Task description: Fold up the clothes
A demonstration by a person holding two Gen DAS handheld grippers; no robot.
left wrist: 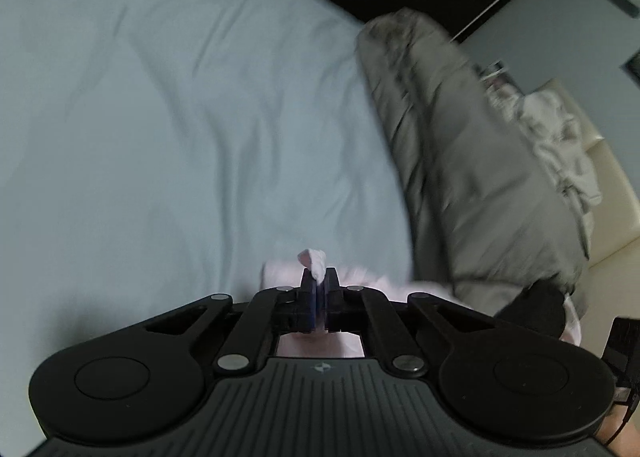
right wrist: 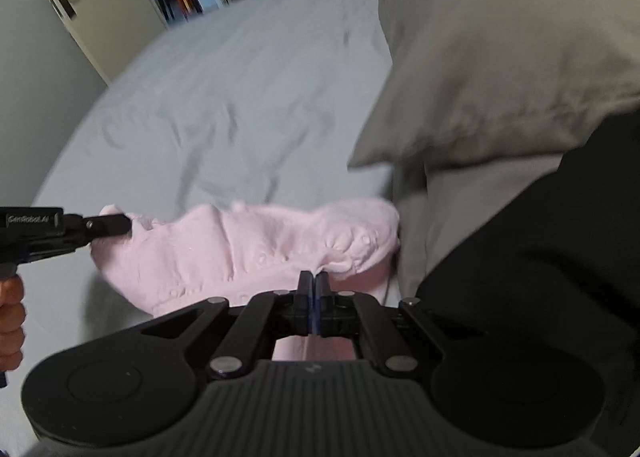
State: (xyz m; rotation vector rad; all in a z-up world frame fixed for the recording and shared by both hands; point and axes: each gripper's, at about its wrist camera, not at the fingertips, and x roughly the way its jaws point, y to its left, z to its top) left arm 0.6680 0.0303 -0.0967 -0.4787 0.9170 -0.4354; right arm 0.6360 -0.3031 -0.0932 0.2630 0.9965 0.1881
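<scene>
On the pale blue bed sheet (right wrist: 224,97), both grippers are pinching the soft pink fleece garment (right wrist: 256,245), its long axis running from nine to three o'clock: left gripper (right wrist: 120,227) at nine, right gripper (right wrist: 315,277) near three.

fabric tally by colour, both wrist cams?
Pink: 1, garment, pinched by left gripper and right gripper
Grey: 1, duvet
Pale blue: 1, sheet
White: 1, crumpled cloth
Black: 1, cloth
Total: 5
</scene>
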